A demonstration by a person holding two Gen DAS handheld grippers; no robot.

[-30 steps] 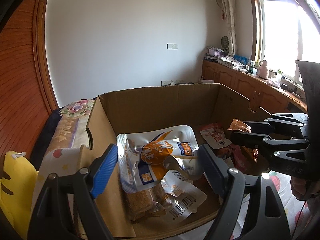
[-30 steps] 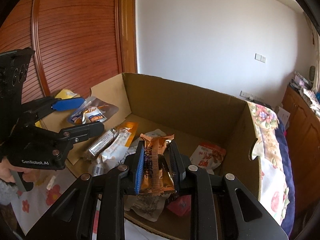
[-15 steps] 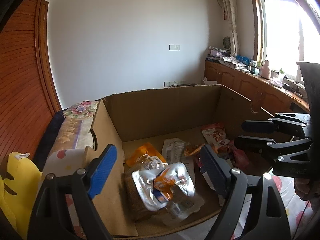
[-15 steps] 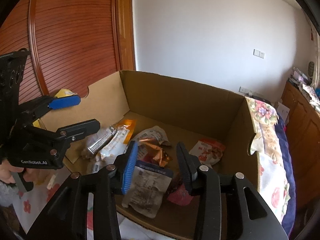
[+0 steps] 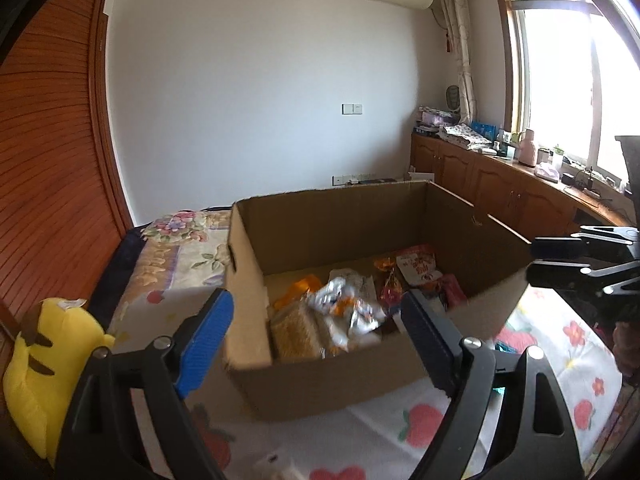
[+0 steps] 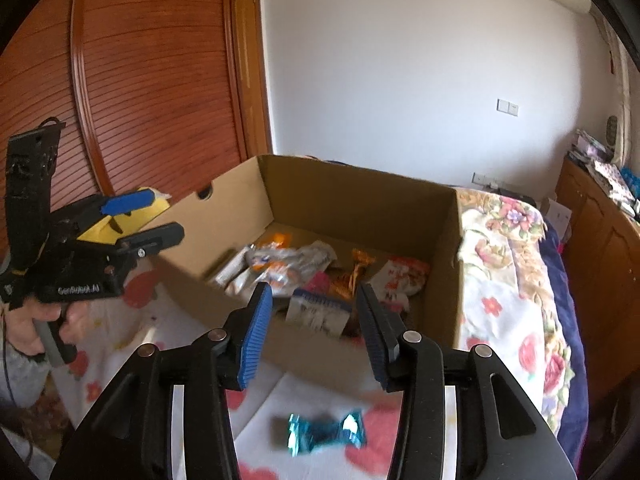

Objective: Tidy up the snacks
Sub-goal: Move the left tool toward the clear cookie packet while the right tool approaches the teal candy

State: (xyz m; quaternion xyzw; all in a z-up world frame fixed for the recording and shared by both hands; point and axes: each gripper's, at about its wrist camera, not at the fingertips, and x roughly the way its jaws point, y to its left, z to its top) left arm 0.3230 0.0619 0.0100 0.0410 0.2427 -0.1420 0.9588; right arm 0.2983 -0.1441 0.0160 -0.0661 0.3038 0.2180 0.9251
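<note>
Right gripper [image 6: 316,330] spread apart, empty, nearest. Shiny teal twist-wrapped candy [image 6: 326,432] lies just below on white strawberry-print bedsheet [image 6: 516,332], outside open brown cardboard box [image 6: 360,196]. Left gripper [image 5: 316,334] also wide apart, empty, before box's near wall. Inside box: heap of mixed foil snack packets [image 5: 360,300]. Yellow plush toy [image 5: 44,360] at left; floral quilt [image 5: 180,236] beyond box.

A matt brown cardboard box [image 5: 332,376] holds glossy, crinkled foil-and-plastic snack packets [image 5: 348,312], a shiny teal foil candy wrapper [image 6: 326,432] lies on the soft printed cloth bed sheet [image 6: 516,344], and ribbed, lacquered red-brown wood forms the wardrobe door [image 6: 152,76].
</note>
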